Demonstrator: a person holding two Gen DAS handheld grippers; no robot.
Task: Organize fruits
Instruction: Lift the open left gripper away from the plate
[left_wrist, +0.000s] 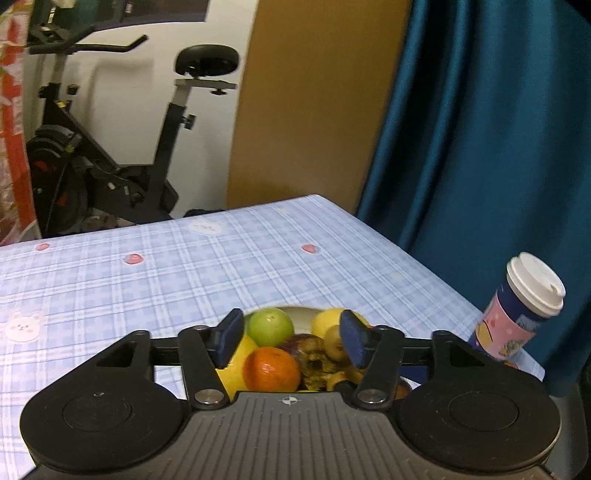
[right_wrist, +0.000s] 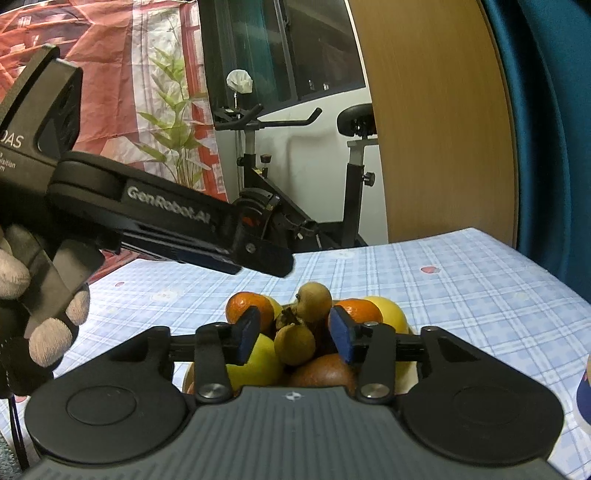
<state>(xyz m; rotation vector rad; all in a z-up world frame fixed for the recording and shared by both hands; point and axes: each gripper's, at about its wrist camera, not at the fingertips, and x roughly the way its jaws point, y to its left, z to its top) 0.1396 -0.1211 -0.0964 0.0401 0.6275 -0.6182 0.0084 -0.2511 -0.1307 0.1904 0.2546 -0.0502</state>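
While both the left gripper (left_wrist: 290, 341) and right gripper (right_wrist: 293, 338) hover parted and empty, every visible fruit (right_wrist: 314, 295) sits piled in the bowl (left_wrist: 301, 314); nothing shows loose on the table (left_wrist: 147, 273).

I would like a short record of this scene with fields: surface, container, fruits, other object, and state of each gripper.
surface: table with blue checked cloth
container: pale bowl, heaped with fruit
fruits: green round fruit, orange, yellow fruit, small brownish-yellow fruits, dark reddish fruit
other object: lidded paper cup near the table's right edge
left hand-held gripper: open, above the bowl, holding nothing
right hand-held gripper: open, above the bowl, holding nothing
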